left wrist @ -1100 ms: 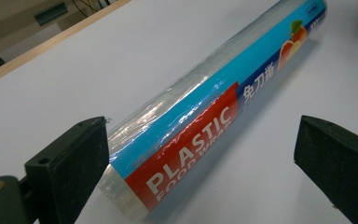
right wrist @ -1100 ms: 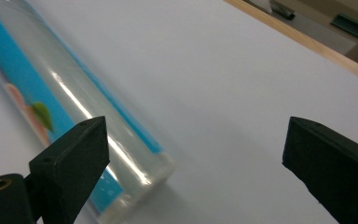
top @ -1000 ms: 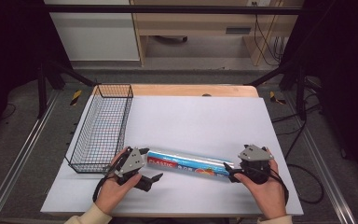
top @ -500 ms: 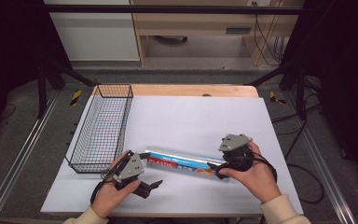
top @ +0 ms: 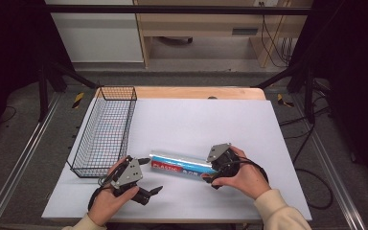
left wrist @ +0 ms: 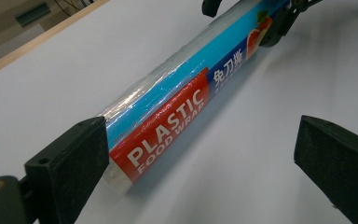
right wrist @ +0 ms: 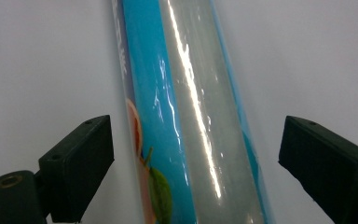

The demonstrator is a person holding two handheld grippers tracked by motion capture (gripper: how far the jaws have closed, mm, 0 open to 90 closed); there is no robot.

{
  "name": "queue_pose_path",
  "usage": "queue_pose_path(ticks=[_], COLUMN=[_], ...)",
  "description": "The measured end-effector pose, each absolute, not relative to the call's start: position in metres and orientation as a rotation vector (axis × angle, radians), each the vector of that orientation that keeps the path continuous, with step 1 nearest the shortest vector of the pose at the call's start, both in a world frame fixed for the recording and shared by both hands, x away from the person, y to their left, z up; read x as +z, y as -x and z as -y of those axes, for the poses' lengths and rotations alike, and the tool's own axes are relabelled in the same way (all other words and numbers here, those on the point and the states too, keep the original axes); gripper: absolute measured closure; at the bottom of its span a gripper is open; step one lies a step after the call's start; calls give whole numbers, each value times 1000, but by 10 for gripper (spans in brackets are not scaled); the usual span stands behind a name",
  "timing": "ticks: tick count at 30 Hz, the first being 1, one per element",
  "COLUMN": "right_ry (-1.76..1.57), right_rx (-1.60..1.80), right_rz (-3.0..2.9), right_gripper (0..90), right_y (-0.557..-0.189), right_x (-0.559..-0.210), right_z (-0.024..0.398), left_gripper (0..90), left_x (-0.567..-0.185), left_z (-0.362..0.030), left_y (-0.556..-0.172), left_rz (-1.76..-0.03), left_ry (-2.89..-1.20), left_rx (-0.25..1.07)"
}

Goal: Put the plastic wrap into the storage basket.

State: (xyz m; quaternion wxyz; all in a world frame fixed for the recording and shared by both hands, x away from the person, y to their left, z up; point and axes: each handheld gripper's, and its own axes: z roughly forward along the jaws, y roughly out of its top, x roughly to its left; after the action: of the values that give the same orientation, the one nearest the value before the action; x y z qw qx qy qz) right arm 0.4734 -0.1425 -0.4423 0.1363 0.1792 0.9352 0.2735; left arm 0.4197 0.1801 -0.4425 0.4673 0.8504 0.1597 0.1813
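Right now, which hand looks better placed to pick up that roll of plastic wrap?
Probably the right. The right tool straddles the plastic wrap roll, jaws closing in with gaps either side. The left tool sits at the roll's near end, open wide, with the roll by one jaw only.

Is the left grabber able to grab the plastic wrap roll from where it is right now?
Probably yes. The left gripper is open, with the near end of the plastic wrap roll beside one jaw and bare table around it. Nothing blocks it; it would need to shift sideways to straddle the roll.
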Motion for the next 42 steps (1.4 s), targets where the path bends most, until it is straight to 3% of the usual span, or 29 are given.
queue_pose_path(ticks=[21, 36, 42], right_ry=[-445, -355, -348], right_rx=[592, 595, 565], right_rz=[-2849, -2788, -2746], right_gripper=[291, 308, 309], right_y=[-490, -487, -492], right_x=[-457, -451, -431], right_z=[131, 139, 158], left_gripper=[32, 32, 35], left_x=[-442, -436, -414], left_z=[-182, -184, -168], left_y=[-421, -427, -453], left_rz=[-401, -397, -335], left_ry=[-2089, -2091, -2164], left_rx=[443, 478, 535])
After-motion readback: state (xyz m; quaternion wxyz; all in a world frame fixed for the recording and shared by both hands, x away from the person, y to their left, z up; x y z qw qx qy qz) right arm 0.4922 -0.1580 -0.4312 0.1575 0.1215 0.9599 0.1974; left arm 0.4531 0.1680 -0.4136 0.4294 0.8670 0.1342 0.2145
